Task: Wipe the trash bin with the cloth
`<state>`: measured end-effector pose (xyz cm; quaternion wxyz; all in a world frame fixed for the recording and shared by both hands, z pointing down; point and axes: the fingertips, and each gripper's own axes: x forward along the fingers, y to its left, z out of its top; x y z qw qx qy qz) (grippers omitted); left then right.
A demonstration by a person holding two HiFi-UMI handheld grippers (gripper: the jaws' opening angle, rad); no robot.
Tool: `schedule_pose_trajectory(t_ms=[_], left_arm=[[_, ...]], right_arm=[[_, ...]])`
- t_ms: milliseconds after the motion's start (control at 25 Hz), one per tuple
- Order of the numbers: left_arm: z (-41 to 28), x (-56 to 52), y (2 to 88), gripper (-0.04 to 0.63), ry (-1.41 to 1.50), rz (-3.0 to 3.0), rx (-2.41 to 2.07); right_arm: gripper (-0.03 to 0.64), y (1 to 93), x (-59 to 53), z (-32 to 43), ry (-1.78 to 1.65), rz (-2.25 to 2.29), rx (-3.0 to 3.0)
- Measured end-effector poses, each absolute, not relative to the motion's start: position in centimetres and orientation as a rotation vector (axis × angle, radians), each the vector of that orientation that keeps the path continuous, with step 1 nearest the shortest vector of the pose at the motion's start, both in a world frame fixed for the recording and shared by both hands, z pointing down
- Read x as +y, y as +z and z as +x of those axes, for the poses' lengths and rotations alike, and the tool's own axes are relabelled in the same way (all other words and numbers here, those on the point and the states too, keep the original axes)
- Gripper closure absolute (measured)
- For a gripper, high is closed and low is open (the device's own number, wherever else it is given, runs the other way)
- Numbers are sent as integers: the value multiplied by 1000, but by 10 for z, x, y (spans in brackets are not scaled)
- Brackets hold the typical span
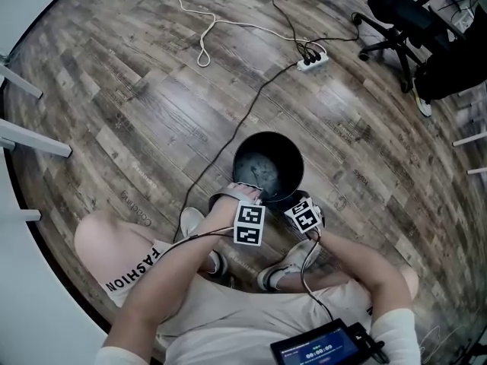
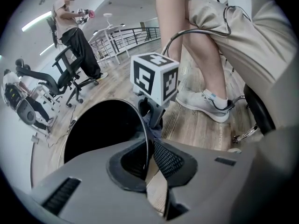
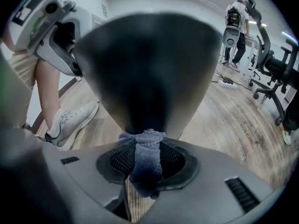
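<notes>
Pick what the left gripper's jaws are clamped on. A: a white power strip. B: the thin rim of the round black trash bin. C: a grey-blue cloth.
B: the left gripper pinches the round black trash bin by its thin rim; the grey-blue cloth sits in the right gripper.

The wood-plank floor (image 1: 137, 112) bears the trash bin (image 1: 266, 169), a power strip (image 1: 313, 60), a white cord (image 1: 207, 36) and, seemingly, an office chair (image 1: 392, 14).

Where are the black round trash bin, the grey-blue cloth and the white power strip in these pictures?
Black round trash bin (image 1: 288, 162): head view, on its inner wall.
Grey-blue cloth (image 3: 147, 155): right gripper view, on its bunched middle.
White power strip (image 1: 313, 61): head view, on its body.
</notes>
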<state>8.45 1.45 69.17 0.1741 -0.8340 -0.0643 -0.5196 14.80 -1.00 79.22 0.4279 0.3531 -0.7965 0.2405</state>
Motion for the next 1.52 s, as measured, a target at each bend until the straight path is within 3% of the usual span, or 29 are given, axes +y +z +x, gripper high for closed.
schedule_pose_trajectory(t_ms=[360,800,1240,1440,1520], left_arm=[[85,13,691,545,-1477,-2370,-172],[87,10,691,545,-1504,-2392,-128],[100,9,683,543,-1476,-2623,21],[97,18,678,410,-1450,-2580,-92],[94,19,677,402,-1454,-2496,-115]], right_arm=[[491,872,-21,157,523,919,-1874],[491,893,-22,168,760,960,-1794],[491,777,-10,169,788,913,-1821],[491,713,-5,166,811,948,-1905],[491,688,1,161,823,954,-1942]])
